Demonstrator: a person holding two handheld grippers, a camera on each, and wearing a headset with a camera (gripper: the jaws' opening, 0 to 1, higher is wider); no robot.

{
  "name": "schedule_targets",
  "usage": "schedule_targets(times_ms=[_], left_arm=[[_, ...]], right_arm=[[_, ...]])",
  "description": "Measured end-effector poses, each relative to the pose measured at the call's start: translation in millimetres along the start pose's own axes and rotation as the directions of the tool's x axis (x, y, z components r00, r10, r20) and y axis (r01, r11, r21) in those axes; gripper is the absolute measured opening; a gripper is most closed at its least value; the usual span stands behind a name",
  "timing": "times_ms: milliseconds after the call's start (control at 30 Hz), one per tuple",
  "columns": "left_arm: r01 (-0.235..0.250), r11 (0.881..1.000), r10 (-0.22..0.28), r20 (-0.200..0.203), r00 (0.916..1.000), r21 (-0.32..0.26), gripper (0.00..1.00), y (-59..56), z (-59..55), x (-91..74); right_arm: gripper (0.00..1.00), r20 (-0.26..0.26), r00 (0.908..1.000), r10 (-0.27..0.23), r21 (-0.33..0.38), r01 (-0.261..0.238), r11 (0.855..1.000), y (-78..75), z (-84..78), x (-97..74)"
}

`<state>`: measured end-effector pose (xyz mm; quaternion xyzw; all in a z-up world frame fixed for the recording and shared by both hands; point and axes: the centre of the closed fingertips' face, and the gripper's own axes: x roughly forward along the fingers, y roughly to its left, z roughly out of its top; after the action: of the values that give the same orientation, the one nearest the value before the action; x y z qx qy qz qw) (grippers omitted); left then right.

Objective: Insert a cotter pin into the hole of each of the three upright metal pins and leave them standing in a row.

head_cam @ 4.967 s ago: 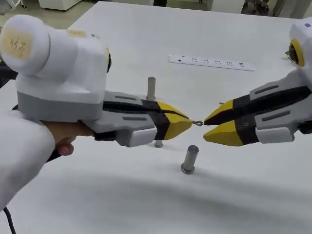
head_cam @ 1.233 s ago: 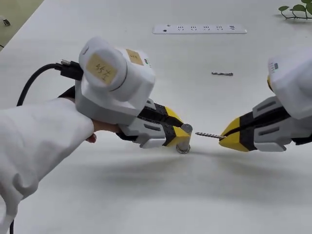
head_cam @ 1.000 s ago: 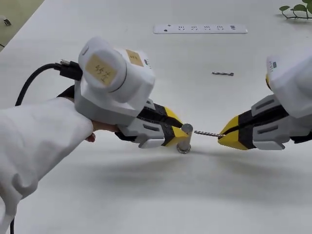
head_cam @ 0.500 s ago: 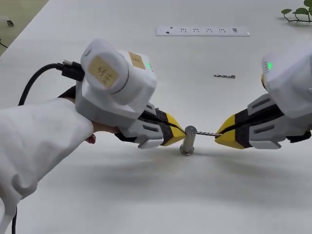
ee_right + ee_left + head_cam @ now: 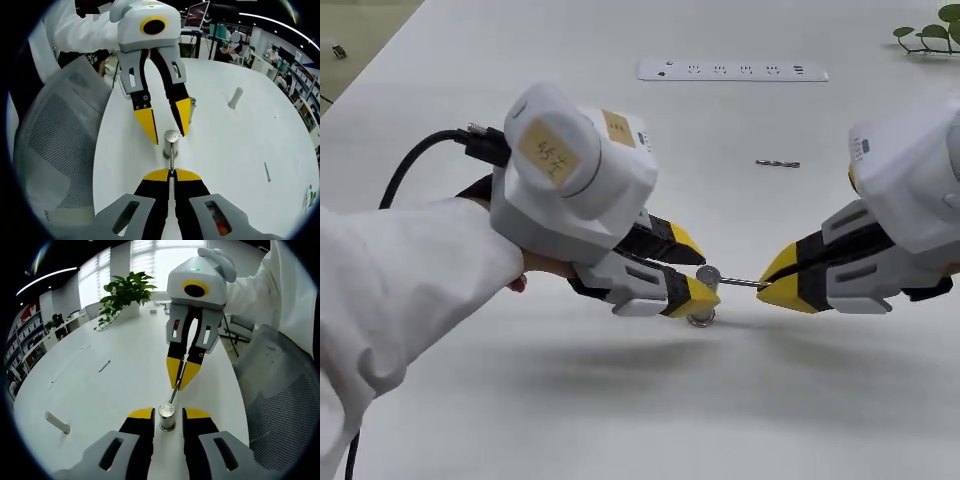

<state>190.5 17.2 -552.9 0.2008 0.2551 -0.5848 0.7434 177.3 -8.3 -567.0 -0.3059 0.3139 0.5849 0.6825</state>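
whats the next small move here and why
Probably shut the left claw gently on the upright metal pin: its jaws straddle it with gaps either side, while the right claw holds the cotter pin with its tip at the pin's head. Bracing first should stop it tipping.

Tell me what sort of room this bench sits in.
Probably an open office or lab: a big white table, a mesh office chair, a potted plant by bright windows.
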Motion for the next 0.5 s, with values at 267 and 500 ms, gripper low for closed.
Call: schedule_targets(times_ms=[267, 500], left_arm=[[0.014, 0.999, -0.013, -0.024, 0.9996, 0.042, 0.1, 0.4, -2.3, 0.7], [0.002, 0.999, -0.001, -0.032, 0.9995, 0.037, 0.1, 0.8, -4.1, 0.7]], right_arm=[[0.0, 0.001, 1.0, -0.002, -0.005, 0.002, 1.0, -0.7, 0.1, -0.3], [0.0, -0.005, 1.0, -0.005, -0.012, 0.005, 1.0, -2.7, -0.2, 4.0]])
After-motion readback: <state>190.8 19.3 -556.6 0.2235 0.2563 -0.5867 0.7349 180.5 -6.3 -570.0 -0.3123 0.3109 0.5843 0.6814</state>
